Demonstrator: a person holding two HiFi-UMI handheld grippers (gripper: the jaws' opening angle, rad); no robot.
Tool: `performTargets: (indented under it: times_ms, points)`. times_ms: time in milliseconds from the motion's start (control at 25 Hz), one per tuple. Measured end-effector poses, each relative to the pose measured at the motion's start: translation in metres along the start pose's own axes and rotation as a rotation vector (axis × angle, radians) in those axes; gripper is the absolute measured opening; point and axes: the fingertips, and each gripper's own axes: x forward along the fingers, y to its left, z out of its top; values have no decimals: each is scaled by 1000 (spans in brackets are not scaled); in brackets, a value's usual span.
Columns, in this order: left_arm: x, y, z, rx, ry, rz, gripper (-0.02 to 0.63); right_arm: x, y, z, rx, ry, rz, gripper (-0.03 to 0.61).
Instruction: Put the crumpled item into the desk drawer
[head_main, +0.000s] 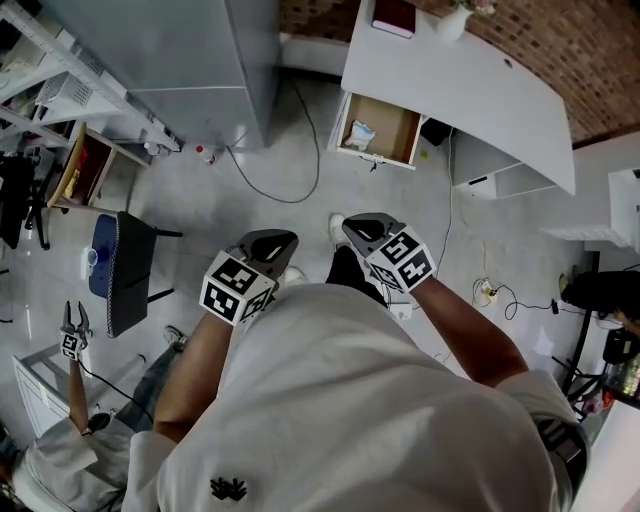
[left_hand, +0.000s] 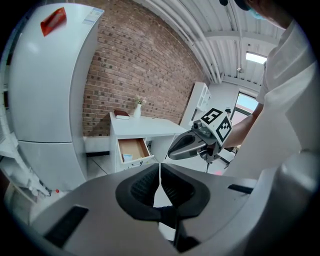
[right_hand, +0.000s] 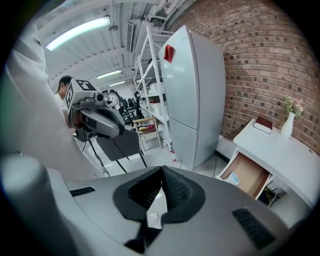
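Head view first: my left gripper (head_main: 274, 241) and right gripper (head_main: 362, 228) hang side by side above my shirt, well apart from the white desk (head_main: 470, 90) at the top. Its drawer (head_main: 393, 124) stands pulled open. The crumpled item (head_main: 360, 134), pale and bluish, lies inside near the front, and the rest of the brown bottom is bare. A red book (head_main: 393, 17) and a vase (head_main: 452, 22) sit on the desk top. Only from up here do I see the cable (head_main: 318, 160) looping over the floor (head_main: 220, 190) between the fridge (head_main: 190, 50) and the desk, and another person (head_main: 50, 470) low at the left edge.

Left gripper view: my jaws are closed, pads meeting at the tips with nothing between them. Past them this view gives what the head view cannot: the fridge upright at full height on the left, a red tag (left_hand: 52, 22) on its door, and the drawer seen from the front with the crumpled item just behind its front panel. My right gripper crosses the right side, its jaws pressed together and empty.

Right gripper view: jaws together here as well, gripping nothing. The open drawer shows at the lower right with the crumpled item in it, and the vase and book stand above on the desk top. White shelves (right_hand: 150, 65) rise just beside the fridge, and my left gripper floats at the left.
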Motion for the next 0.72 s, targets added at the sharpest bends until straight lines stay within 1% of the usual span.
performTargets:
  times_ms: [320, 480, 720]
  points:
    - [-11, -1, 1, -14, -26, 37, 29, -3, 21, 8, -42, -9, 22, 29]
    - [-12, -6, -2, -10, -30, 38, 29, -7, 26, 7, -47, -18, 21, 29]
    - [-11, -9, -8, -19, -15, 34, 29, -10, 31, 3, -37, -22, 22, 29]
